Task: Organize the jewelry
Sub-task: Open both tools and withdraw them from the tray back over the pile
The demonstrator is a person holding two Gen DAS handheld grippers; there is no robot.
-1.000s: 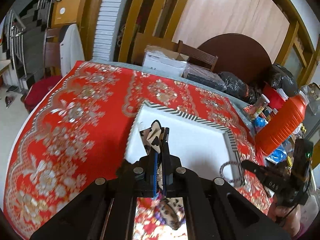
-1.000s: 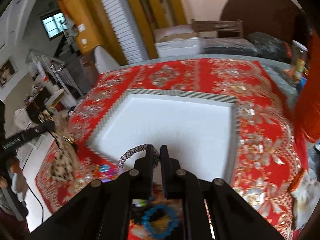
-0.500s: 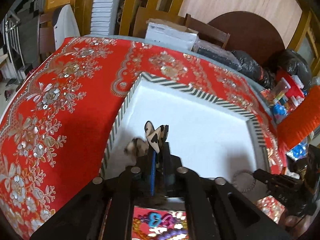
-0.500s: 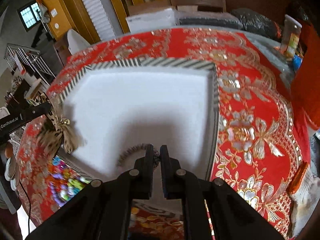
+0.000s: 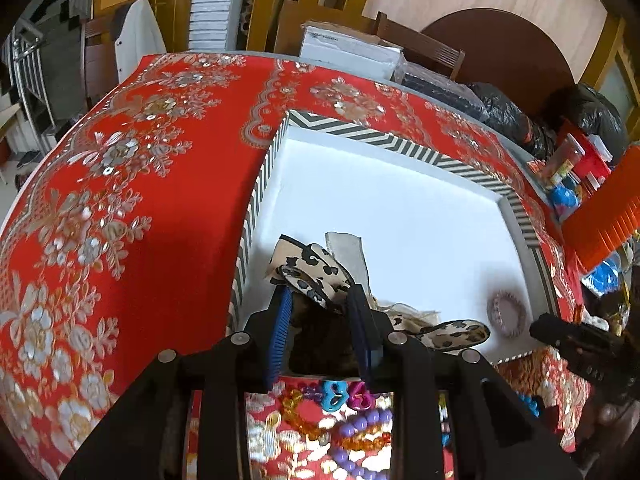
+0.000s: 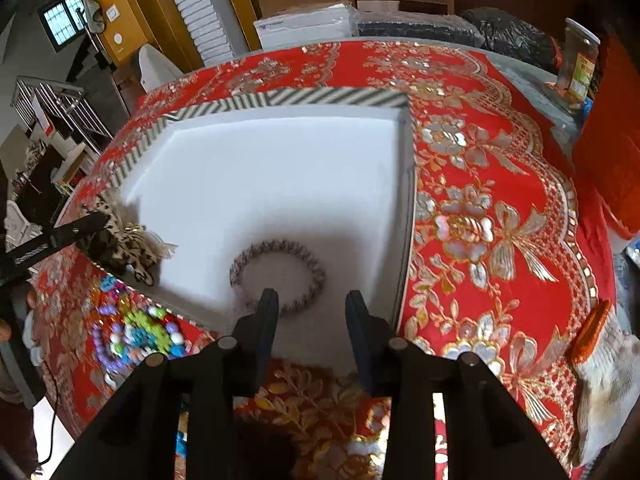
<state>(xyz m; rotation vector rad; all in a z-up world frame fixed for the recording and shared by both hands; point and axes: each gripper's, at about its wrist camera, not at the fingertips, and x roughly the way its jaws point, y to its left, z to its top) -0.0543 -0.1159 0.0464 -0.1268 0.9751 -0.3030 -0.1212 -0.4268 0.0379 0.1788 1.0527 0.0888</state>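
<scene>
Both loads just released into striped-rim tray [image 5: 400, 148]. Left gripper [image 5: 322, 304] jaws opening, leopard-print bow [image 5: 308, 268] dropped. Right gripper [image 6: 310, 304] jaws opening, beaded bracelet [image 6: 278, 276] lying free. Remaining: bead pile [image 6: 132, 332] outside tray.

bow [image 5: 316, 268] and bracelet [image 6: 278, 276] in tray [image 6: 304, 98]

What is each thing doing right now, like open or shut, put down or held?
Left gripper: fingers opening, over the bow.
Right gripper: fingers opening, nothing between them.
Leopard-print fabric hair bow: lying in the tray's near corner.
Beaded grey bracelet: lying flat in the tray, let go.
White tray with striped rim: open, on the red tablecloth.
</scene>
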